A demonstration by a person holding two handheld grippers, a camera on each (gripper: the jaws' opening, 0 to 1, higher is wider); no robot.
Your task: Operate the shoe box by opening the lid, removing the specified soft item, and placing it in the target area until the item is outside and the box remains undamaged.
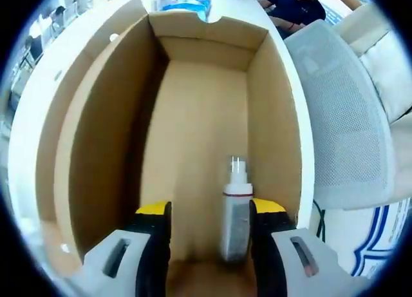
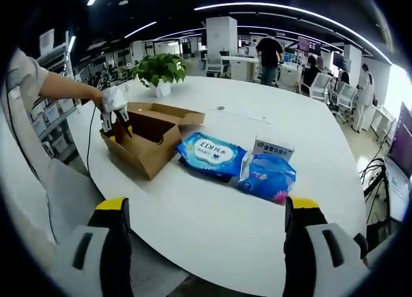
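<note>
- Yellow-tipped jaws of the left gripper (image 1: pixel 210 210) rise at the bottom of the left gripper view and stand apart, reaching into the open shoe box (image 1: pixel 206 116).
- Between those jaws, close against the right one, stands a small bottle (image 1: pixel 235 213) with a white cap and a clear tip; whether a jaw touches it cannot be told, and nothing is clamped.
- Box interior in this view is brown cardboard: 2 side walls, a far end wall with a notch, and a bare floor.
- Beyond the far end wall lies a blue packet (image 1: pixel 190 2) on the white table (image 1: pixel 45 104); a grey mesh chair (image 1: pixel 347 116) stands to the right of the box.
- Right gripper (image 2: pixel 207 213) jaws stand wide apart at the bottom of the right gripper view, holding nothing, above the near edge of the table (image 2: pixel 212 232).
- In the right gripper view the shoe box (image 2: pixel 149 137) sits on the table left of centre with its lid flaps open; a person's arm holds the left gripper (image 2: pixel 116 116) down into it.
- Just right of the box lies a blue wipes pack (image 2: pixel 212 154), touching a second blue soft pack (image 2: pixel 267 176); a small white carton (image 2: pixel 273 147) stands behind them.
- Potted plant (image 2: pixel 158 70) stands on the table beyond the box.
- People stand and sit at desks in the background.
</note>
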